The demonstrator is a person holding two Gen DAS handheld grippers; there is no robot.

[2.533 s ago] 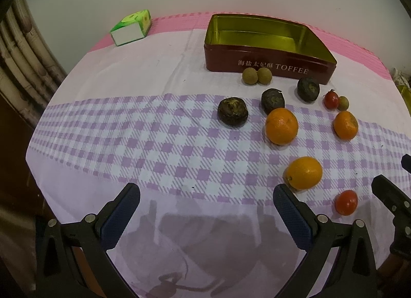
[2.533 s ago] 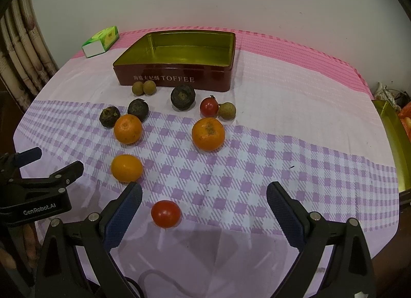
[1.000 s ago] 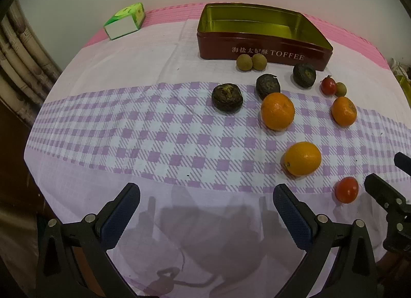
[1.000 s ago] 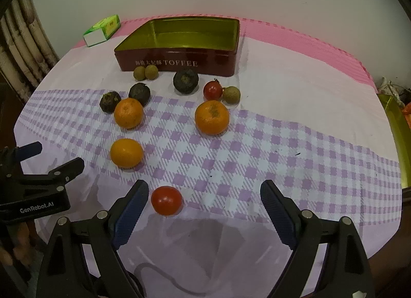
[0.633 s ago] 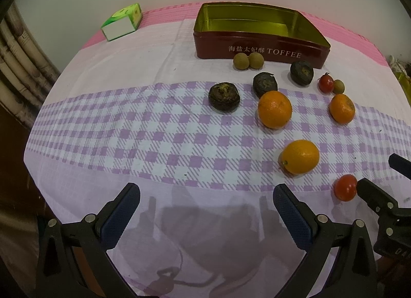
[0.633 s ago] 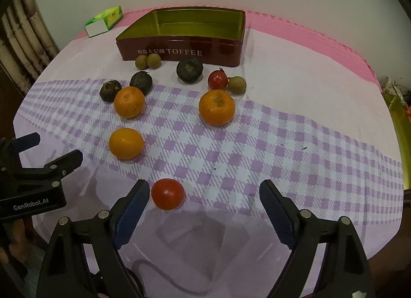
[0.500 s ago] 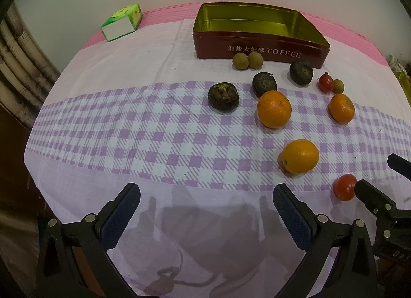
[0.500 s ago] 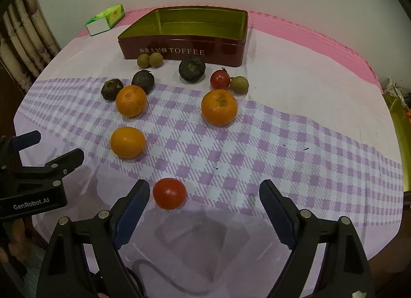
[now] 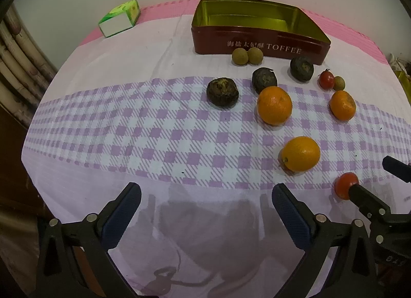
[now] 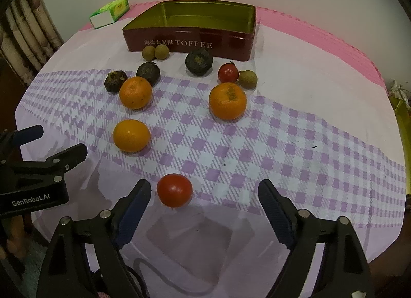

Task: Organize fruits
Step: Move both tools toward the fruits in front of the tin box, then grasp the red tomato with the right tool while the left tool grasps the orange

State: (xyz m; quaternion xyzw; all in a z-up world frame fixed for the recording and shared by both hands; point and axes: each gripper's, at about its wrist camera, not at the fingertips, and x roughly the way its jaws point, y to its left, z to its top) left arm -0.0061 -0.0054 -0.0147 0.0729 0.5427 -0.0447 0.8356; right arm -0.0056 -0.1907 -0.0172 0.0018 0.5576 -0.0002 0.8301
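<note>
The toffee tin (image 10: 190, 33) sat open and empty at the far side of the checked tablecloth (image 10: 282, 143), at about twelve o'clock from both grippers. The fruits lay in front of it, none in the tin yet. In the right wrist view there were three oranges: one (image 10: 227, 100) in the middle, one (image 10: 135, 92) at ten o'clock, and one (image 10: 131, 135) nearer, at about nine o'clock.

The big tomato (image 10: 174, 190) was the nearest fruit. It was round, so it had no long side to line up with. It lay between the right gripper's (image 10: 204, 201) two fingers but off to the left, just beside the left finger (image 10: 134, 201) and well apart from the other one. It did not look touched. The right gripper's jaws were wide and had just been closing a little.

The left gripper (image 9: 205, 210) was wide too, and its jaws had just been closing a little with nothing between them. From it, the tomato lay far off at three o'clock. So the right hand was much nearer. I think it needed to slide a bit left before it squeezed.
</note>
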